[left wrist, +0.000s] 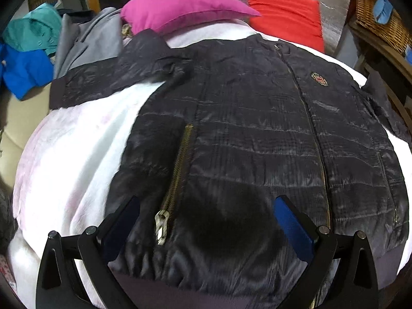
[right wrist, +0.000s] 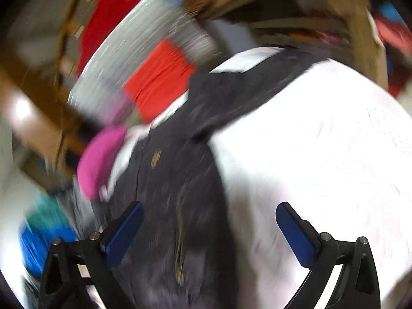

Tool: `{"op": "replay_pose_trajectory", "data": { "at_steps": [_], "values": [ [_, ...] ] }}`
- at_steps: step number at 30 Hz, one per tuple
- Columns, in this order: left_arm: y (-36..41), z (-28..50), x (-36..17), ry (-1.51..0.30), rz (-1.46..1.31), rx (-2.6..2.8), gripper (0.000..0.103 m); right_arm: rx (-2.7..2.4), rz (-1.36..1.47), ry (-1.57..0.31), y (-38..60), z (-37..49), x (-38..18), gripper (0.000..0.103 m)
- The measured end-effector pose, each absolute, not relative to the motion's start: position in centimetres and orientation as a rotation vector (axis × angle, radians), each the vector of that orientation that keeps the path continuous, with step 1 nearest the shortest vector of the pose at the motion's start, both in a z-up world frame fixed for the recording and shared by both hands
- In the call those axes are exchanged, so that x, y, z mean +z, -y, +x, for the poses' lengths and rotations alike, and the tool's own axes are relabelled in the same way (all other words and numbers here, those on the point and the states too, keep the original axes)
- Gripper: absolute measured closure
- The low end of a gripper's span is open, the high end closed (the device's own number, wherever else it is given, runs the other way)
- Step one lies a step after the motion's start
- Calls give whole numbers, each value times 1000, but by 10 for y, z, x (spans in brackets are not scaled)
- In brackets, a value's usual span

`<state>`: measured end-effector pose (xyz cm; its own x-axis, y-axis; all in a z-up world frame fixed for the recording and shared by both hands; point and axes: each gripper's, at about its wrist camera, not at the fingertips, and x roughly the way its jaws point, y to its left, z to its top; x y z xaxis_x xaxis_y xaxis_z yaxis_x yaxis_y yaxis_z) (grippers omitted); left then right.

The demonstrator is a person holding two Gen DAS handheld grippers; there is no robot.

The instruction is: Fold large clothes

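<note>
Jacket (left wrist: 244,134): dark navy-black, sheened, quilted in horizontal bands, with brass-coloured zips and a red-and-gold chest badge (left wrist: 320,79). Blanket (left wrist: 77,154): white, faintly pink in patches. Cushions: one magenta (left wrist: 180,10), one bright red (left wrist: 285,15). Heaped garments: teal (left wrist: 33,31), royal blue (left wrist: 23,69), grey (left wrist: 87,43). Gripper finger pads (left wrist: 293,226): blue on black frames.

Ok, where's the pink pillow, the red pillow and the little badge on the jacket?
pink pillow (left wrist: 180,10), left wrist view, middle of its top face.
red pillow (left wrist: 285,15), left wrist view, its centre.
badge (left wrist: 320,79), left wrist view, the crest's middle.
</note>
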<state>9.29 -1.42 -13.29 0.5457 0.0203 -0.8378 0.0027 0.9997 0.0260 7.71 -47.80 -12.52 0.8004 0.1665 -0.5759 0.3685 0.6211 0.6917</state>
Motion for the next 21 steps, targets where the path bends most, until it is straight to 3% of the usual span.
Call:
{"op": "replay_pose_trajectory", "data": {
  "at_steps": [4, 8, 14, 16, 18, 21],
  "values": [
    [21, 109, -134, -960, 32, -26, 0, -206, 1087, -614, 556, 123, -155, 2],
    [26, 131, -135, -915, 34, -55, 0, -297, 1173, -593, 621, 174, -180, 17],
    [17, 160, -134, -840, 11, -82, 0, -401, 1134, -613, 645, 225, -195, 23],
    [14, 169, -135, -830, -5, -95, 0, -450, 1085, -635, 648, 239, -192, 34],
    [10, 175, -140, -833, -20, -104, 0, -479, 1017, -719, 646, 253, -184, 86],
    [3, 179, -152, -853, -55, -116, 0, -502, 802, -740, 630, 277, -134, 89]
  ]
}}
